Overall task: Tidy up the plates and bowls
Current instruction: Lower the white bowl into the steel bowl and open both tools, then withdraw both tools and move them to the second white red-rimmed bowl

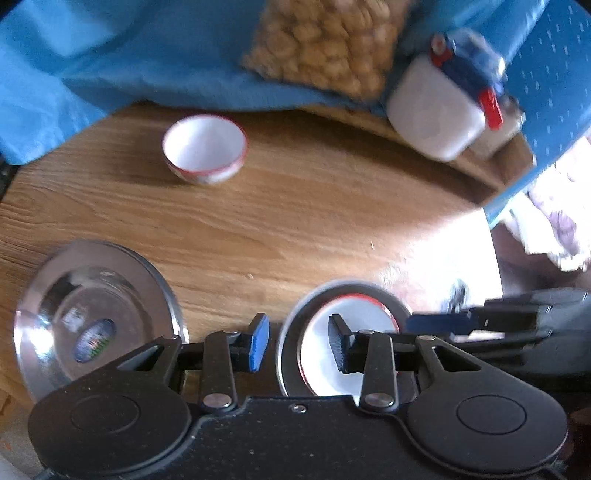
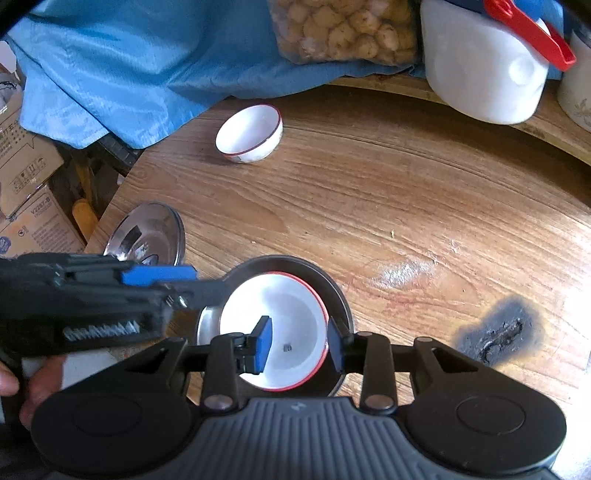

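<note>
A white bowl with a red rim [image 2: 280, 325] sits inside a steel plate [image 2: 332, 288] at the near edge of the wooden table [image 2: 406, 206]. My right gripper [image 2: 301, 345] is open, its fingers straddling the bowl's near right rim. My left gripper [image 1: 297, 341] is open, reaching in from the left over the plate's left edge; it shows in the right wrist view [image 2: 173, 284]. The same bowl [image 1: 354, 317] and plate [image 1: 295, 317] show in the left wrist view. A second white bowl [image 1: 205, 147] [image 2: 251, 133] stands at the far side. A second steel plate [image 1: 96, 314] [image 2: 147, 230] lies at the left.
A blue cloth [image 2: 129, 62] drapes the table's back edge. A bag of pale round snacks [image 2: 343, 29] and a white container with a red clip [image 2: 484, 62] stand at the back. Cardboard boxes [image 2: 26, 177] sit left of the table. A burn mark [image 2: 498, 336] is at right.
</note>
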